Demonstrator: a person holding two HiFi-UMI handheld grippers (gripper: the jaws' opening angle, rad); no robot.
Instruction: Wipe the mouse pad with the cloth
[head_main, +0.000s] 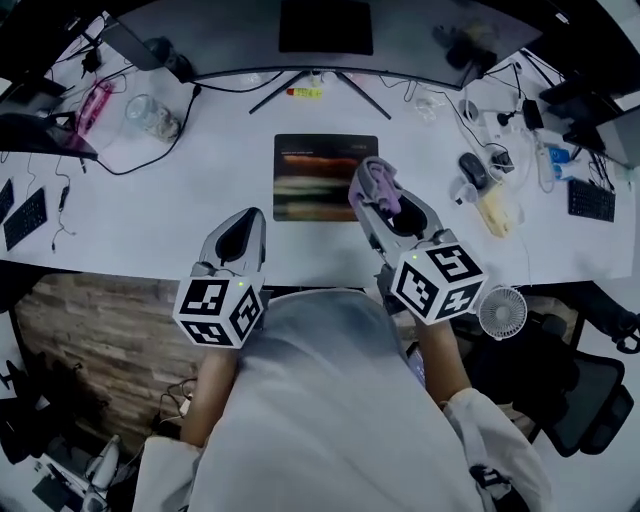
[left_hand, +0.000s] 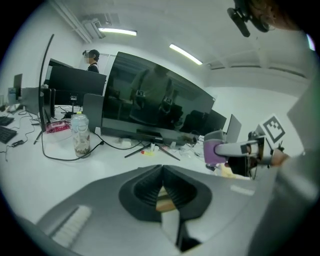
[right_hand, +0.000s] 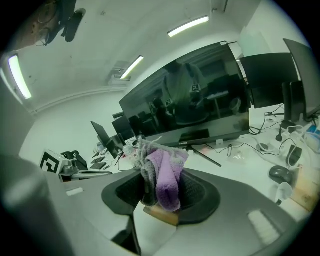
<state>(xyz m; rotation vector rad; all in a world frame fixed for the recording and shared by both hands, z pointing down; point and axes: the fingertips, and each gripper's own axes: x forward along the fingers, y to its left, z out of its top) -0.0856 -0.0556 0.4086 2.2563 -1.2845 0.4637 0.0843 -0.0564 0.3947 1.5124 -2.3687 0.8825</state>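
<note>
right gripper (right_hand: 159, 192) clamps cloth (right_hand: 167, 172), left gripper (left_hand: 162, 192) closed

The cloth (right_hand: 162, 175) shows 2 tones, lilac purple and grey. The mouse pad (head_main: 325, 180) is dark, near black, crossed by blurred horizontal streaks that look red, orange and pale green. The table (head_main: 180, 215) is white. The left gripper (left_hand: 162, 192) and right gripper (right_hand: 160, 194) have pale grey shells with black ribbed pads (left_hand: 142, 187); each bears a white cube (head_main: 220, 310) printed with black square markers. The monitor (head_main: 325, 25) is black, the mouse (head_main: 473, 170) dark, the fan (head_main: 502, 311) white.
</note>
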